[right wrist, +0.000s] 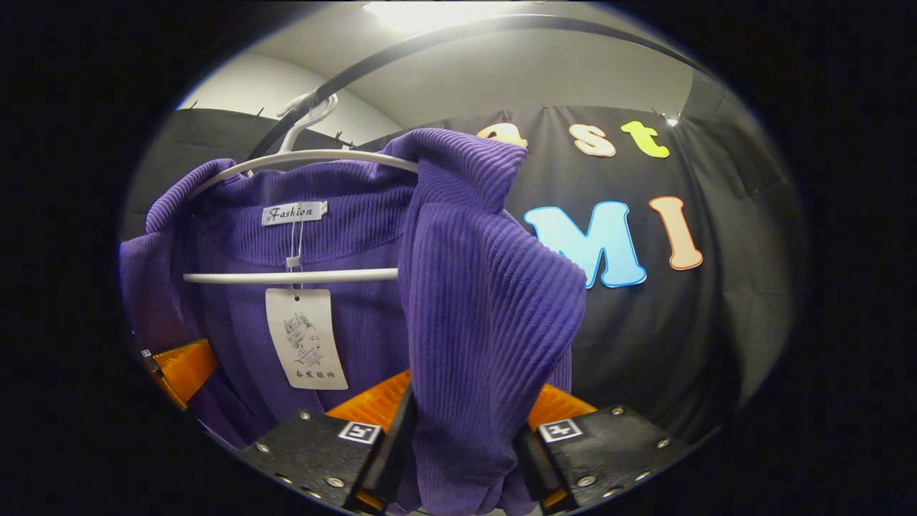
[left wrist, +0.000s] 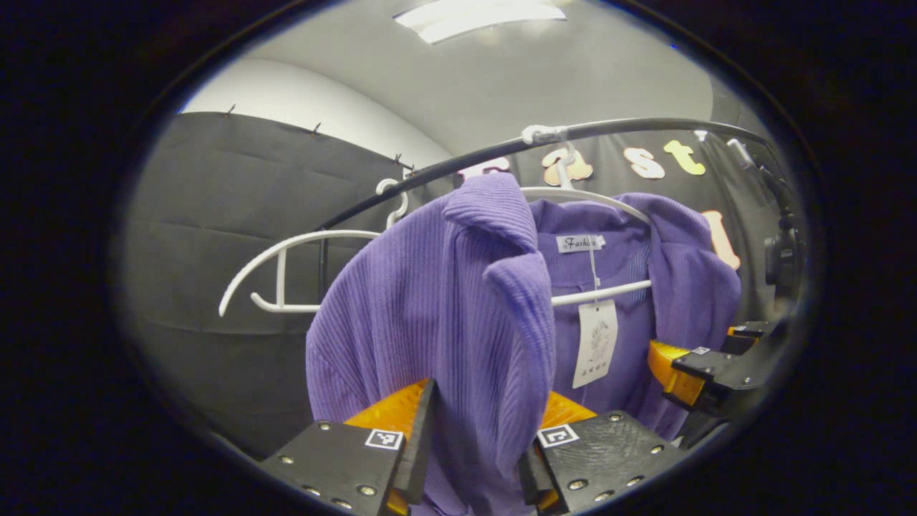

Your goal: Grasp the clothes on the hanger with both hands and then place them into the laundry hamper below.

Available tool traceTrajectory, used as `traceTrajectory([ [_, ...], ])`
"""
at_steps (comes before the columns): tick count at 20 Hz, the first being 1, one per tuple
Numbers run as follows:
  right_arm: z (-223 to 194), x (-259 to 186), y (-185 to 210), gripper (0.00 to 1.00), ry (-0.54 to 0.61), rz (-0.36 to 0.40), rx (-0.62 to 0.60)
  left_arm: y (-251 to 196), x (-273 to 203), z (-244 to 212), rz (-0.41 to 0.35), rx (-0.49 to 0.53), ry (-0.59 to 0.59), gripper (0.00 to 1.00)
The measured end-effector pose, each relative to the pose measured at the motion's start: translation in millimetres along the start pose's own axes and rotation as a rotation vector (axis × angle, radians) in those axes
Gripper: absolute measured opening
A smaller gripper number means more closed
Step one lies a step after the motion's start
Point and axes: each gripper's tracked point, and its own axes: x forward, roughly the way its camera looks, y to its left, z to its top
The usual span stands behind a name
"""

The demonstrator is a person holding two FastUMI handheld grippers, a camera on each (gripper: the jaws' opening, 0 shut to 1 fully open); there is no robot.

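The purple garment [left wrist: 444, 301] hangs on its white hanger [right wrist: 301, 275] at frame centre, under the rail [left wrist: 645, 127]. Left tongs [left wrist: 473, 459] and right tongs [right wrist: 462, 444] each clamp a front edge. Grasp looks done; lifting off and dropping into the hamper remain.

Both cameras looked slightly upward from close range; the left gripper view faced the purple garment [left wrist: 444, 315] from its left front, the right gripper view from its right, sharing the white hanger [right wrist: 301, 215]
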Motion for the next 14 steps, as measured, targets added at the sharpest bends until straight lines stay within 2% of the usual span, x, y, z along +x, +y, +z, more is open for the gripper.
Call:
traceTrajectory([
  [1,3,-2,0,0.53,-0.006,0.002,-0.004,-1,0,0,-0.011,0.0,0.004,0.41],
  [2,6,-5,-5,0.31,-0.024,-0.015,-0.019,-2,1,0,-0.023,-0.001,0.006,0.41],
  [3,9,-7,-9,0.18,-0.041,-0.018,-0.025,-3,1,1,-0.044,-0.002,0.008,0.37],
  [4,10,-9,-5,0.05,-0.047,-0.004,-0.024,8,-3,3,-0.006,0.015,0.002,0.33],
  [5,12,-12,-2,0.04,-0.055,0.003,-0.024,15,-2,4,0.012,0.031,0.003,0.16],
  [6,18,-17,-2,0.03,-0.071,0.004,-0.029,12,-5,6,-0.006,0.032,0.006,0.0],
  [12,79,-52,-2,0.02,-0.251,-0.025,-0.104,7,-37,31,-0.056,0.041,-0.021,0.0],
  [13,88,-56,-1,0.02,-0.269,-0.029,-0.122,9,-42,38,-0.058,0.046,-0.036,0.02],
  [14,96,-58,-2,0.02,-0.286,-0.036,-0.133,10,-46,44,-0.062,0.052,-0.046,0.0],
])
